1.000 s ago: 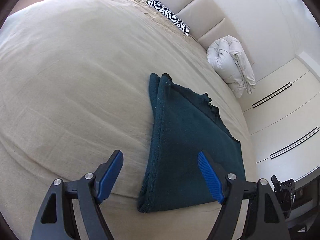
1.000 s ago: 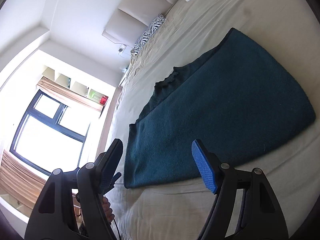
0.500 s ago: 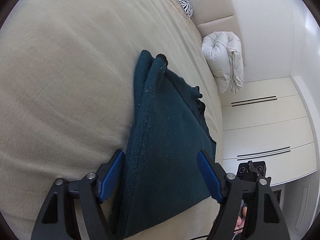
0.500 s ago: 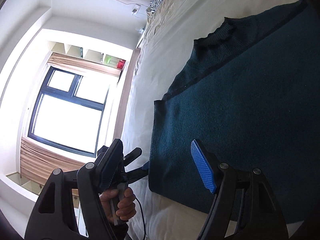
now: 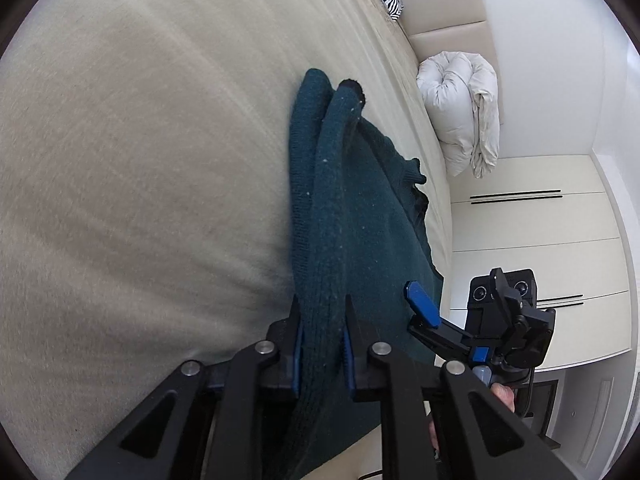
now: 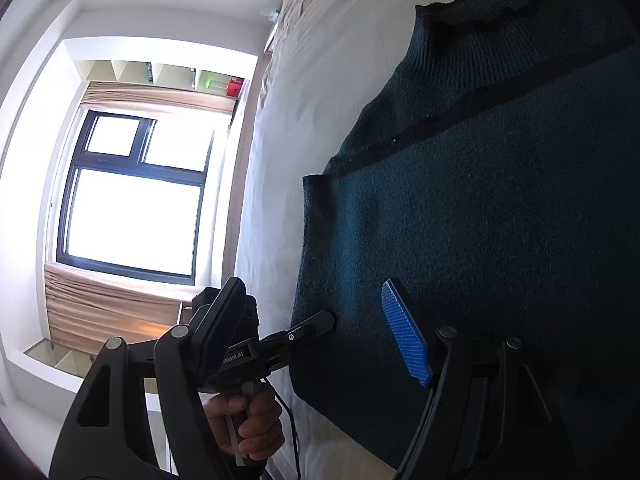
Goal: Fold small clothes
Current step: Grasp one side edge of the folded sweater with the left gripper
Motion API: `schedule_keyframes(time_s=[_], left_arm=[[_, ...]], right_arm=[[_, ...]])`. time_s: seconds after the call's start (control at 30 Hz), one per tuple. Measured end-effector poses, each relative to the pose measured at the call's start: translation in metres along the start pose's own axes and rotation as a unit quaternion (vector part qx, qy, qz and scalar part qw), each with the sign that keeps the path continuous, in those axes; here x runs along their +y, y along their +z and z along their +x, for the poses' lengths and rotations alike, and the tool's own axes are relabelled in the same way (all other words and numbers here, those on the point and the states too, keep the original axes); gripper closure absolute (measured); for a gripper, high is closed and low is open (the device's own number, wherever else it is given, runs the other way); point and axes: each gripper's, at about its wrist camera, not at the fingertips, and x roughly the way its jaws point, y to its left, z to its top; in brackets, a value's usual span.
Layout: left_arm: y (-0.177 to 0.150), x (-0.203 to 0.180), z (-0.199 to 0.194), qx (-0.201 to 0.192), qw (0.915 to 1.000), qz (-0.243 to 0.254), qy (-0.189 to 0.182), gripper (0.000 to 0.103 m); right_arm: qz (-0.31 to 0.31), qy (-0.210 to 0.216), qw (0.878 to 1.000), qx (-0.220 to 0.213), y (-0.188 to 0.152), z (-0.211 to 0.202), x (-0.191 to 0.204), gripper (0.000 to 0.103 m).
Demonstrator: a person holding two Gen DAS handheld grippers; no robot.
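1. The left gripper (image 5: pixel 322 350) is clamped on the folded edge of the dark teal sweater (image 5: pixel 352 240), low in the centre of the left wrist view.
2. The sweater lies folded on the beige bed (image 5: pixel 140 180), running up the middle of the frame.
3. The right gripper (image 6: pixel 316 336) is spread wide, holding nothing, its blue pad (image 6: pixel 404 336) over the sweater's near edge at lower right.
4. A rolled white duvet (image 5: pixel 464 108) sits at upper right.
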Motion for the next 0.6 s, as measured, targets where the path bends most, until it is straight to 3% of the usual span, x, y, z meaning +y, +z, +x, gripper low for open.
schedule_keyframes(time_s=[0.1, 0.23, 0.37, 0.4, 0.53, 0.6], left_arm=[[-0.002, 0.001, -0.002, -0.006, 1.0, -0.003, -0.004, 0.087], [-0.001, 0.003, -0.005, -0.008, 0.9999, -0.008, -0.008, 0.087], [-0.002, 0.001, -0.01, -0.011, 0.9999, -0.008, -0.003, 0.088], [-0.002, -0.002, -0.012, -0.012, 0.9999, -0.007, -0.001, 0.088], [-0.005, -0.031, -0.016, -0.019, 0.9997, 0.013, 0.004, 0.088], [-0.008, -0.057, -0.017, -0.022, 0.9991, 0.035, 0.007, 0.088]], right_arm=[[0.008, -0.025, 1.0, 0.017, 0.003, 0.012, -0.008, 0.037], [0.019, -0.022, 0.999, 0.018, 0.007, 0.015, -0.019, 0.043], [0.011, -0.036, 0.999, 0.01, 0.004, 0.019, -0.029, 0.064], [0.014, -0.029, 0.999, 0.01, 0.005, 0.017, -0.031, 0.065], [0.043, 0.017, 0.999, -0.011, 0.009, -0.005, -0.04, 0.057], [0.046, 0.05, 0.997, -0.046, 0.009, -0.032, -0.041, 0.038]])
